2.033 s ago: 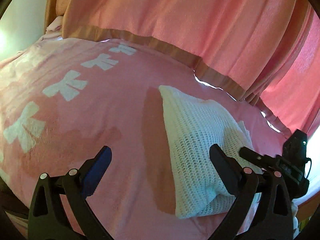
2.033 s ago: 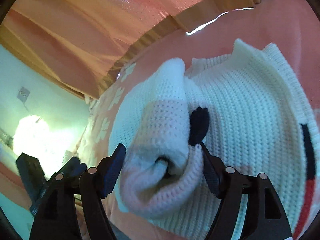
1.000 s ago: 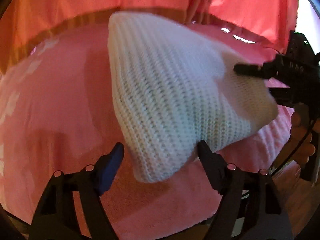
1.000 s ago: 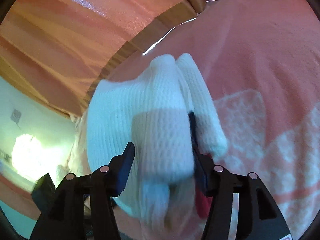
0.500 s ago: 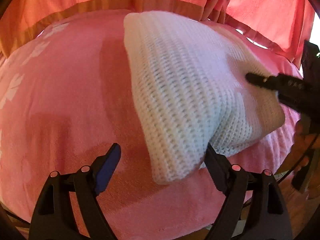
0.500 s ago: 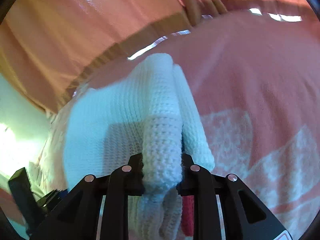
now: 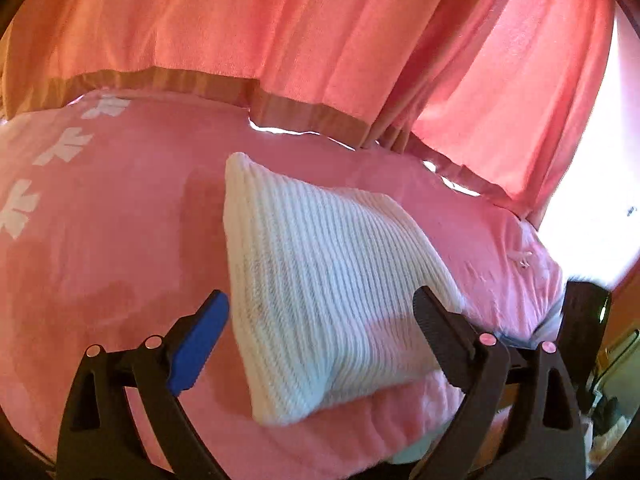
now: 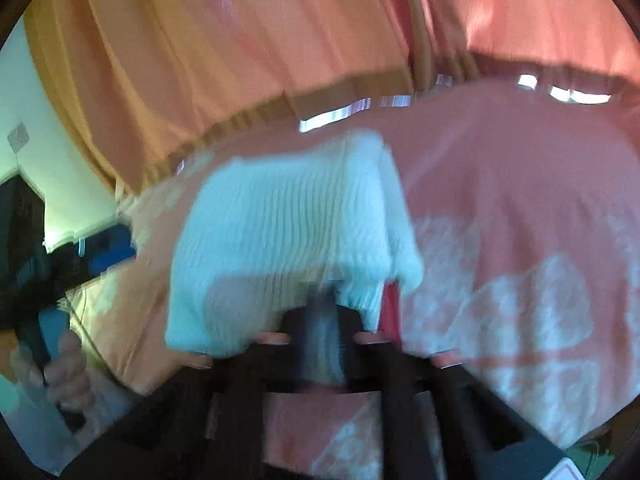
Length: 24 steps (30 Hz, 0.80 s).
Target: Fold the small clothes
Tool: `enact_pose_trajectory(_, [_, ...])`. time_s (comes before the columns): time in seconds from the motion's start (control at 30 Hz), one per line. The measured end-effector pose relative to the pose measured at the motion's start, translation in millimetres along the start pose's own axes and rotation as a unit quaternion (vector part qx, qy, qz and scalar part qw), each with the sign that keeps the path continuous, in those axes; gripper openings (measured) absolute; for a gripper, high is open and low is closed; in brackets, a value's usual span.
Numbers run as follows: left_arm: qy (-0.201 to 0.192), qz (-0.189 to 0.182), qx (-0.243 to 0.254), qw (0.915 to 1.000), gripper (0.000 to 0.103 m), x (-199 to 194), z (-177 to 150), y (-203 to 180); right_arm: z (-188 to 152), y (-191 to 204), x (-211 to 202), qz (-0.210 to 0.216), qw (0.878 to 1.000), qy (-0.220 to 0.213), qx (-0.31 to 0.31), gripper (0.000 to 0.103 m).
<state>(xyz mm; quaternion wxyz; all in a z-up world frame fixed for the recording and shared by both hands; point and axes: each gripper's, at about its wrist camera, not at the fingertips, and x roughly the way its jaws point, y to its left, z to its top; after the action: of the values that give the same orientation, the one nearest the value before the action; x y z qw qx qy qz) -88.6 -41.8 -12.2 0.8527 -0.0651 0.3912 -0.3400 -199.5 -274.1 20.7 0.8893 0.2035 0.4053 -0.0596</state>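
Lying folded on the pink blanket (image 7: 120,240), the white knit sweater (image 7: 320,280) forms a thick, ribbed bundle, its near corner lifted off the blanket just in front of the left gripper (image 7: 320,332). That gripper's jaws stand wide apart, one on either side of the bundle's near end, and grip nothing. In the blurred right wrist view, the right gripper (image 8: 320,336) has its jaws drawn close together on a fold of the sweater's edge. A red strip (image 8: 390,308) shows beside that fold. Pink curtains (image 7: 320,40) hang behind the blanket's far edge. No containers are visible.
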Motion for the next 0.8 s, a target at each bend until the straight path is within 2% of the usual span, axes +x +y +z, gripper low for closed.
enact_pose_trajectory(0.03, [0.009, 0.011, 0.008, 0.9999, 0.091, 9.0, -0.8, -1.3, -3.8, -3.3, 9.7, -0.017, 1.000, 0.021, -0.002, 0.000])
enact_pose_trajectory(0.07, [0.031, 0.038, 0.025, 0.9985, 0.090, 22.6, -8.1, -6.6, -9.2, -11.3, 23.6, -0.047, 0.998, 0.047, -0.001, 0.000])
enact_pose_trajectory(0.1, [0.058, 0.077, 0.041, 0.9945, 0.090, 39.4, -16.6, -7.6, -11.9, -19.5, 27.0, -0.039, 0.998, 0.047, 0.009, 0.000])
enact_pose_trajectory(0.13, [0.077, 0.100, 0.050, 0.9907, 0.090, 50.1, -21.8, -6.4, -9.9, -25.8, 25.2, -0.026, 0.998, 0.050, 0.028, 0.000])
enact_pose_trajectory(0.17, [0.113, 0.131, 0.057, 0.9833, 0.091, 66.3, -32.0, -2.0, -8.3, -27.8, 22.2, -0.023, 0.998, 0.051, 0.035, 0.000])
enact_pose_trajectory(0.2, [0.138, 0.135, 0.038, 0.9804, 0.091, 75.4, -41.0, 7.1, -7.6, -29.6, 16.2, -0.025, 0.998, 0.048, 0.040, 0.000])
enact_pose_trajectory(0.27, [0.139, 0.117, 0.000, 0.9833, 0.091, 70.0, -38.8, 15.5, -6.5, -32.9, 2.0, -0.030, 0.997, 0.039, 0.054, 0.001])
enact_pose_trajectory(0.33, [0.118, 0.115, 0.007, 0.9863, 0.090, 53.0, -29.4, 12.1, -0.1, -31.1, -17.1, -0.014, 0.998, 0.006, 0.055, 0.001])
enact_pose_trajectory(0.4, [0.068, 0.113, 0.017, 0.9910, 0.090, 26.6, -9.3, 5.1, 14.0, -18.9, -31.8, -0.012, 0.999, -0.028, 0.019, 0.001])
enact_pose_trajectory(0.5, [0.038, 0.086, 0.008, 0.9955, 0.090, 10.5, 35.1, -2.8, 47.8, 6.7, -32.8, 0.007, 0.999, -0.035, -0.040, 0.001])
enact_pose_trajectory(0.57, [0.037, 0.087, 0.019, 0.9953, 0.090, 22.5, 63.3, -7.2, 71.4, 20.3, -17.4, 0.028, 0.997, -0.019, -0.065, 0.001])
enact_pose_trajectory(0.63, [0.045, 0.114, 0.043, 0.9916, 0.090, 47.0, 79.0, -9.5, 92.6, 33.0, 9.5, 0.035, 0.995, 0.006, -0.090, 0.001])
enact_pose_trajectory(0.73, [0.082, 0.172, 0.064, 0.9795, 0.090, 102.3, 84.9, 1.8, 113.4, 38.5, 61.9, 0.023, 0.993, 0.035, -0.107, 0.001])
enact_pose_trajectory(0.8, [0.109, 0.185, 0.058, 0.9749, 0.092, 134.0, 78.5, 23.9, 116.4, 30.4, 96.0, -0.006, 0.992, 0.057, -0.112, 0.000])
